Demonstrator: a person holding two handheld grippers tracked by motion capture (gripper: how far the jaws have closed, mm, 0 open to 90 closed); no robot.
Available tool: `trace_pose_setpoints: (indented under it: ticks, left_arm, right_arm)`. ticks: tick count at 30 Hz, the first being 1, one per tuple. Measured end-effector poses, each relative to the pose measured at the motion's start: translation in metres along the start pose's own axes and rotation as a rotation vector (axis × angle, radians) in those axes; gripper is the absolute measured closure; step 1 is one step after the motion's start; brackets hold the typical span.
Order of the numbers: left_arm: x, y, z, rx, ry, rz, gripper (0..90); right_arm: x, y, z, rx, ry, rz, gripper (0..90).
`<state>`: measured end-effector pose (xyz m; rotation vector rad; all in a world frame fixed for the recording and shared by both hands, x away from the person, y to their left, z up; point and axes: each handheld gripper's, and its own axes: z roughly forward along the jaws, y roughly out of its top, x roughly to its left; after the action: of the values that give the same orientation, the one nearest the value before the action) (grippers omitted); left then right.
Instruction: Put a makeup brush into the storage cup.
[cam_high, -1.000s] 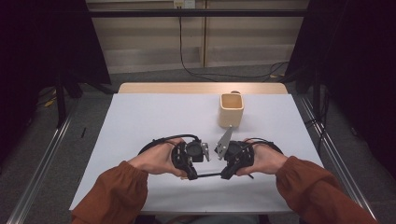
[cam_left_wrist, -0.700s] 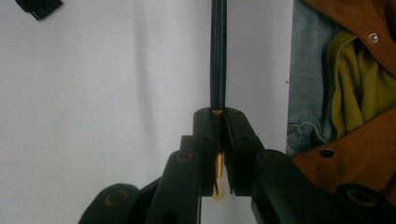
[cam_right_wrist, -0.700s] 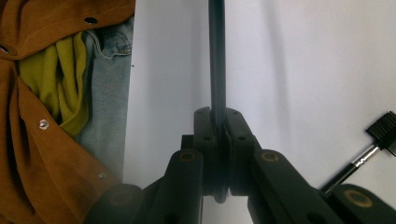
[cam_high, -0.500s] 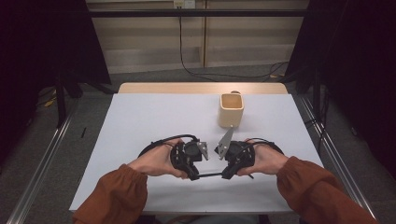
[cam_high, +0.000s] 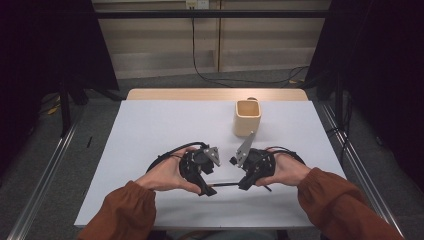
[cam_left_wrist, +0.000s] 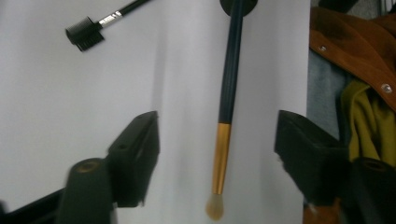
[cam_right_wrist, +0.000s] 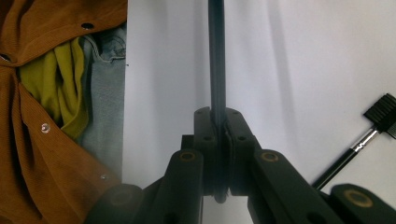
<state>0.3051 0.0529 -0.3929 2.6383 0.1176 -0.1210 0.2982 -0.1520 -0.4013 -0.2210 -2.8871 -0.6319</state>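
High view, left to right: the left gripper (cam_high: 207, 187) and the right gripper (cam_high: 242, 182) sit close together near the front edge of the white surface (cam_high: 150, 125), with a slim makeup brush (cam_high: 227, 184) spanning the gap between them and a tan cup (cam_high: 247, 117) standing farther back. The left gripper's jaws have just been opening; in the left gripper view they stand wide apart, the brush's black handle, gold ferrule and pale bristles lying between them untouched, and a small comb-tipped brow brush (cam_left_wrist: 95, 28) lies apart on the surface. The right gripper is clamped shut on the brush's handle end, as the right gripper view shows. The risk, I judge, is that this single thin end grip lets the brush pivot or slip, so the bristle end droops and misses the cup on the way in.
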Motion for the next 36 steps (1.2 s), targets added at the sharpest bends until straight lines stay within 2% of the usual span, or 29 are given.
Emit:
trace_pose_setpoints:
  ticks: [2, 5, 7, 8, 11, 15, 20, 27, 29, 30, 31, 36]
  left_arm:
    - [0.002, -0.002, -0.001, -0.019, 0.022, -0.013, 12.5]
    - [0.004, -0.006, -0.003, -0.067, 0.03, -0.046, 8.2]
    - [0.005, -0.01, -0.005, -0.079, 0.021, -0.033, 6.5]
    - [0.005, -0.012, -0.007, -0.085, 0.007, -0.026, 4.5]
    - [0.006, -0.018, -0.01, -0.121, 0.027, -0.042, 5.2]
    - [0.009, -0.025, -0.015, -0.159, 0.048, -0.073, 5.0]
    - [0.011, -0.033, -0.017, -0.195, 0.125, -0.126, 4.9]
    - [0.007, -0.044, -0.02, -0.231, 0.142, -0.12, 4.4]
    - [0.007, -0.047, -0.023, -0.246, 0.149, -0.126, 4.3]
    - [0.006, -0.048, -0.024, -0.266, 0.15, -0.139, 3.8]
    - [0.006, -0.049, -0.026, -0.274, 0.149, -0.147, 3.8]
    - [0.006, -0.055, -0.034, -0.319, 0.184, -0.171, 3.8]
  right_arm:
    - [0.0, -0.001, 0.0, 0.002, -0.003, 0.001, 85.5]
    - [0.001, -0.002, -0.001, -0.003, -0.008, 0.004, 85.6]
    - [0.001, -0.003, -0.003, -0.011, -0.012, 0.012, 85.5]
    - [0.001, -0.004, -0.004, -0.022, -0.03, 0.01, 85.5]
    - [0.001, -0.008, -0.006, -0.029, -0.042, 0.005, 85.6]
    - [0.002, -0.014, -0.009, -0.046, -0.053, 0.024, 85.5]
    - [0.002, -0.022, -0.012, -0.073, -0.07, 0.048, 85.6]
    - [0.004, -0.038, -0.013, -0.106, -0.094, 0.095, 85.5]
    - [0.004, -0.043, -0.013, -0.114, -0.101, 0.106, 85.5]
    - [0.004, -0.048, -0.014, -0.145, -0.1, 0.121, 85.5]
    - [0.004, -0.048, -0.014, -0.145, -0.1, 0.121, 85.5]
    - [0.006, -0.06, -0.017, -0.192, -0.117, 0.152, 85.5]
